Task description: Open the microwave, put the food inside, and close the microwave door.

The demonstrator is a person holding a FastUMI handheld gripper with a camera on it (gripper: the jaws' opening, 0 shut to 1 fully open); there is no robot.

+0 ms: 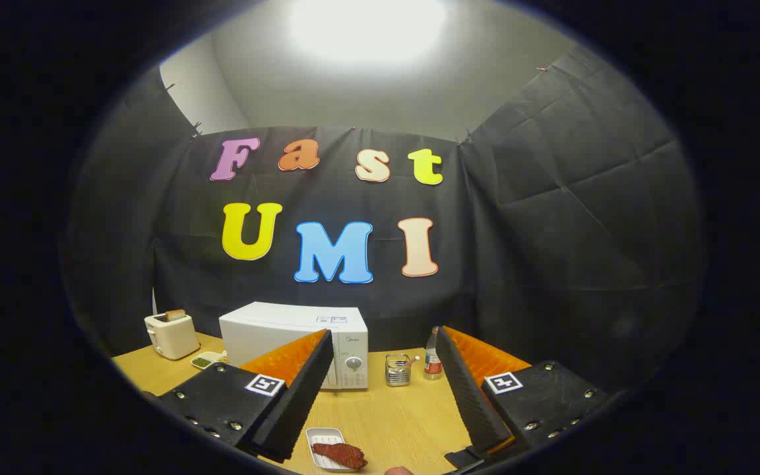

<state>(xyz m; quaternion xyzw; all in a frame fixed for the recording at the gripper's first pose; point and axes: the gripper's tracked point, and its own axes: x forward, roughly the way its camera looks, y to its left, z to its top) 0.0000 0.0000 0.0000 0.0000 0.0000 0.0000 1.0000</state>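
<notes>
A white microwave stands at the back of the wooden table, its door shut and its control dial facing me. Part of it is hidden behind my left finger. A small white tray with dark reddish food lies on the table close below me, between the fingers. My gripper is open and held well above the table, nothing between its fingers. The microwave lies beyond the left fingertip.
A cream toaster with bread in it stands at the back left. A small dish of green food lies beside it. A metal holder and a bottle stand right of the microwave.
</notes>
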